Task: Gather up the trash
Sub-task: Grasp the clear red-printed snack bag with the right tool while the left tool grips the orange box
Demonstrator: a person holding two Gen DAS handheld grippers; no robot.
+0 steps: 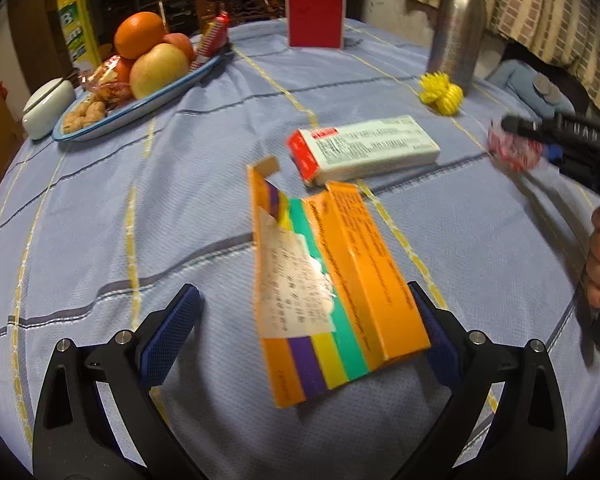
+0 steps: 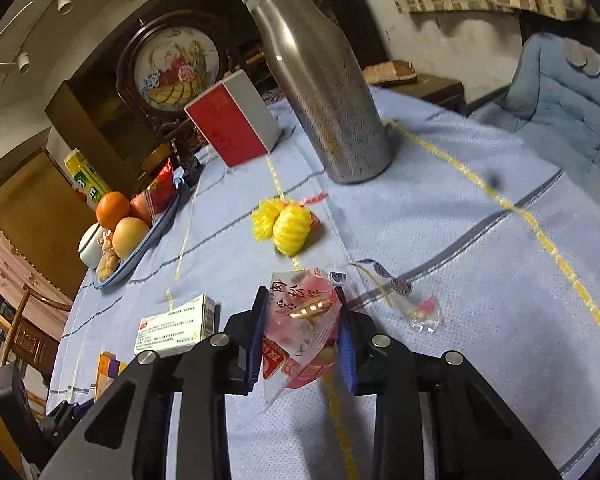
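Pink snack wrapper [image 2: 300, 320] sits clamped in the right claw [image 2: 302, 308], low centre of the right wrist view; only there a clear wrapper [image 2: 412, 304] shows beside it. Left claw [image 1: 308, 320] gapes around an orange box [image 1: 340, 280] on the worktop [image 1: 100, 220].

Mostly cloth and cardboard here, plus one shiny bottle

Tablecloth [image 1: 100, 208] is a matt woven fabric with a bumpy weave. Orange box [image 1: 340, 288] is smooth printed card with a torn paper label; snack wrapper [image 2: 300, 332] is glossy crinkly clear plastic. Bottle [image 2: 320, 88] looks like brushed metal, gripper pads [image 2: 256, 332] matt and rubbery.
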